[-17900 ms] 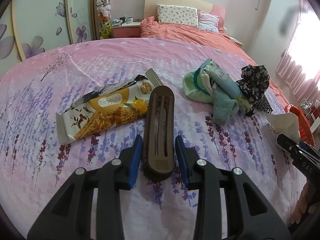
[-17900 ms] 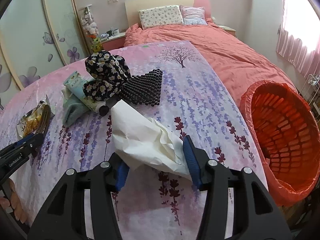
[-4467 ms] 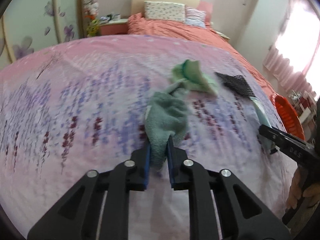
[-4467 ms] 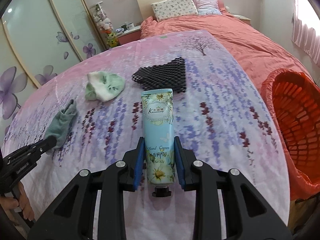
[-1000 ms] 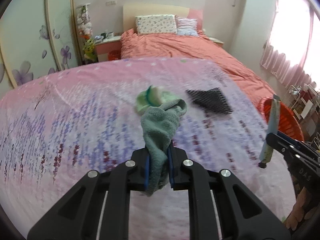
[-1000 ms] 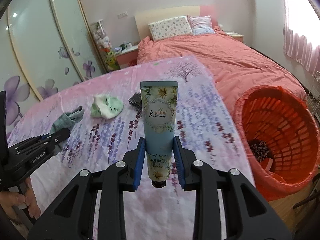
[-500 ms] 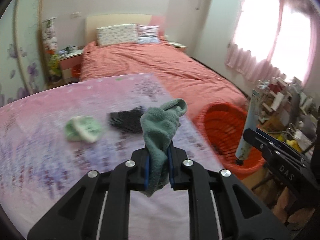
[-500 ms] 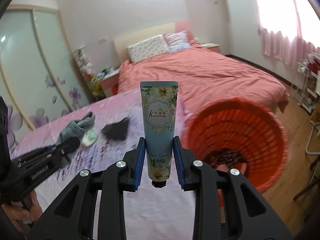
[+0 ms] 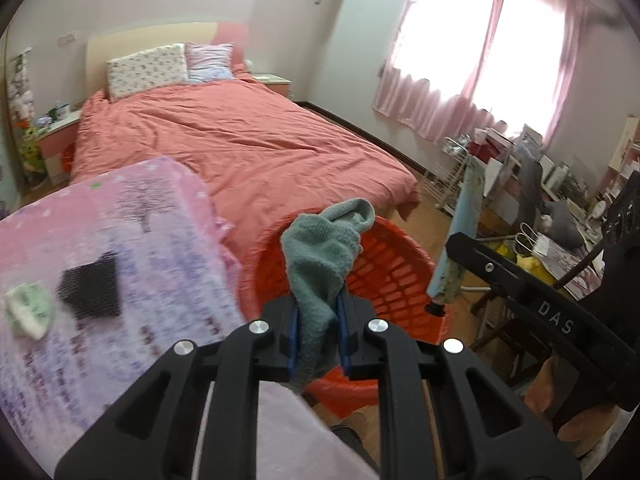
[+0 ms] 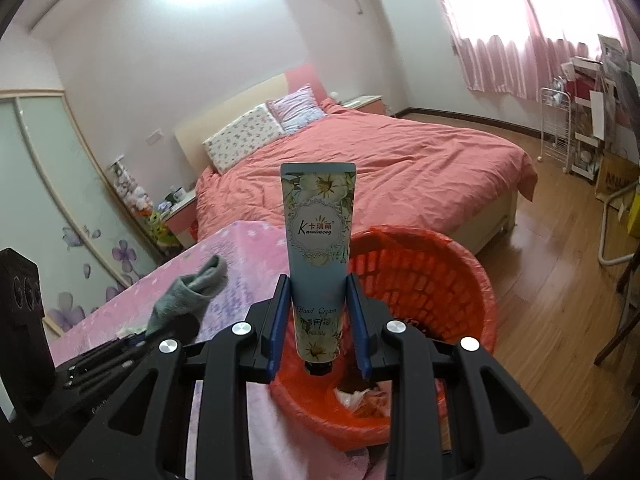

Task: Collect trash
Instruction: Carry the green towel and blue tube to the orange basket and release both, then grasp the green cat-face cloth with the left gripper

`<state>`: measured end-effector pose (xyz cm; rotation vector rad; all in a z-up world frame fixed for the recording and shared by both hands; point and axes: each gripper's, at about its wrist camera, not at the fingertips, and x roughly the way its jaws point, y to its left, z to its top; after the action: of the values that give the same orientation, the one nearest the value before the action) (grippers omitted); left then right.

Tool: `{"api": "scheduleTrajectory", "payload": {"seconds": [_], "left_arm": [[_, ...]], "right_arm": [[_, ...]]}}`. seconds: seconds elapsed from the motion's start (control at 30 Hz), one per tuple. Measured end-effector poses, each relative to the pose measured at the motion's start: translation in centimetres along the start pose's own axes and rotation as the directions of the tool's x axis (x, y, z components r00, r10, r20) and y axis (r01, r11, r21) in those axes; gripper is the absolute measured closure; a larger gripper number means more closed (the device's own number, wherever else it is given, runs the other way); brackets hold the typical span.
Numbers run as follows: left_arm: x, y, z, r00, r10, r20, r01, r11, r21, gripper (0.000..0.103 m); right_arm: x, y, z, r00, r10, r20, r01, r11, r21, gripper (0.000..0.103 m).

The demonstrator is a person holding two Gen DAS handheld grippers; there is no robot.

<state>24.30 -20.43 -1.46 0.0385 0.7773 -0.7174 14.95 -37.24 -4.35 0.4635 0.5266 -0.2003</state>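
Two grippers loaded: left gripper [image 9: 318,334] clenched on grey-green terry sock [image 9: 322,256], right gripper [image 10: 318,330] clamping upright floral hand-cream tube [image 10: 318,256]. Both hover above red plastic mesh basket [image 10: 456,280], directly ahead and below.

We see a bedroom with pale walls [image 10: 168,52]. A bed [image 9: 240,140] under a coral-red duvet fills the centre of both views, two pillows [image 9: 168,64] propped against its cream headboard [image 10: 224,116]. Pink curtains [image 9: 480,60] glow with daylight at the upper right. A wooden floor [image 10: 560,264] runs along the right side. At the left of the right wrist view stands a wardrobe [image 10: 60,184] with purple flower decals, a nightstand [image 10: 180,210] beside it.
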Motion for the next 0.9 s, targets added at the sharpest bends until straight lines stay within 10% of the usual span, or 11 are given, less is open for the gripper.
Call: {"api": "scheduleTrajectory", "payload": {"seconds": [0.2, 0.3, 0.53, 0.7, 0.9], "left_arm": [[3.4, -0.8, 0.4, 0.997, 0.071, -0.028, -0.070, 0.997, 0.035, 0.047], [3.6, 0.4, -0.2, 0.994, 0.105, -0.034, -0.104, 0.994, 0.032, 0.041], [2.1, 5.7, -2.3, 0.970, 0.237, -0.050, -0.237, 0.971, 0.012, 0.028], [-0.5, 12.2, -3.4, 0.927, 0.370, -0.054, -0.373, 0.925, -0.069, 0.022], [-3.9, 21.5, -4.4, 0.821, 0.568, -0.063, -0.569, 0.803, -0.177, 0.021]], "right_arm": [[3.7, -2.9, 0.0, 0.997, -0.008, -0.079, 0.015, 0.996, 0.087, 0.069], [3.7, -3.5, -0.9, 0.996, -0.032, -0.083, 0.040, 0.994, 0.101, 0.048], [3.6, -2.8, -2.4, 0.991, -0.070, -0.111, 0.078, 0.995, 0.067, 0.042], [3.9, -1.2, -3.5, 0.986, -0.119, -0.116, 0.117, 0.993, -0.025, 0.041], [4.6, 1.2, -5.0, 0.982, -0.136, -0.132, 0.119, 0.984, -0.132, 0.040]]}}
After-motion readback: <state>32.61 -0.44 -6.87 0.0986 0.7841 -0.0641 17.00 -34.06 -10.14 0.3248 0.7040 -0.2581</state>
